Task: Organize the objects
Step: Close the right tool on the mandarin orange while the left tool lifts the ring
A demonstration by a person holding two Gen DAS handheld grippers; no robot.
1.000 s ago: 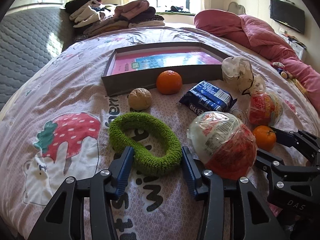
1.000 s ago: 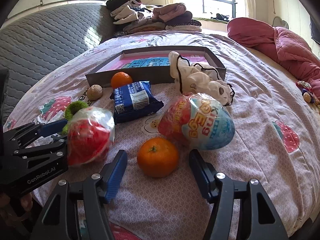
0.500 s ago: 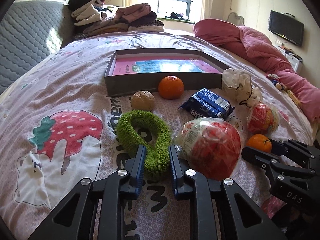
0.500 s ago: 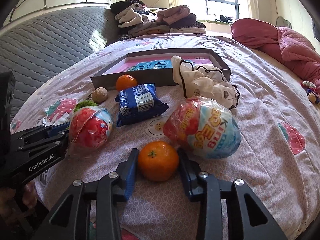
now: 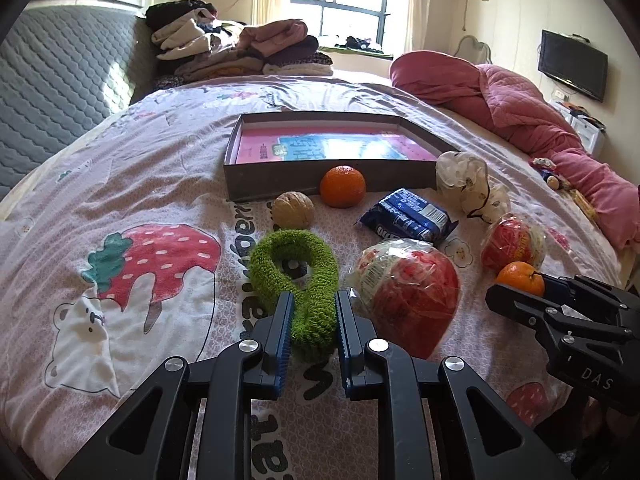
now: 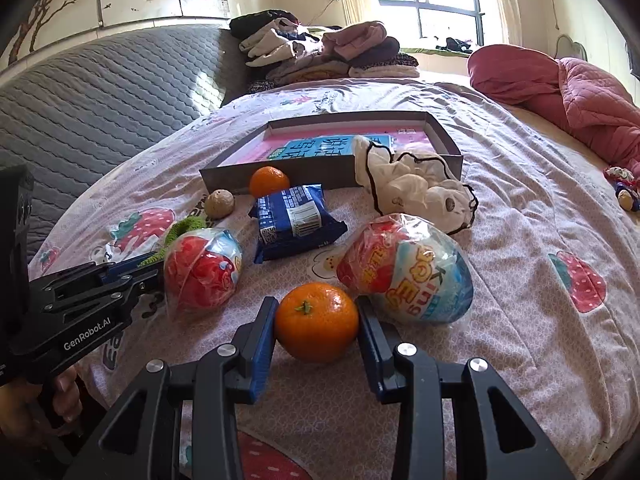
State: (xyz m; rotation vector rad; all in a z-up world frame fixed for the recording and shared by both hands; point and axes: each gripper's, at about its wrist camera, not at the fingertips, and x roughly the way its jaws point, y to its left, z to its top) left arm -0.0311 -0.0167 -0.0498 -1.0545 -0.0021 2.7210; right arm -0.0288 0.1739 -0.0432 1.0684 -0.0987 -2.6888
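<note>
At the near edge of the bed (image 5: 168, 148), the left gripper (image 5: 312, 320) pinches the near end of a green fuzzy ring (image 5: 298, 276), its blue pads squeezing the loop flat between them while the far end lies open on the strawberry-print cover. Beside it, also near that edge, the right gripper (image 6: 316, 330) has just been closing and its pads press both sides of a mandarin (image 6: 316, 322) resting on the cover. Between the two grippers lies a red wrapped egg toy (image 5: 408, 292); a larger wrapped egg toy (image 6: 408, 270) sits just beyond the held mandarin, touching or nearly touching the right pad. Farther in, toward the middle of the bed, a blue snack packet (image 6: 296, 220) lies flat, with a walnut (image 5: 293, 210) and a second mandarin (image 5: 343, 186) just before the near wall of a shallow grey box (image 5: 280, 178), and a crumpled white cloth pouch (image 6: 412, 188) leans against that wall's right end. At the far edge, folded clothes (image 5: 240, 50) are piled by the window, and a pink quilt (image 5: 520, 108) is heaped along the right side.
</note>
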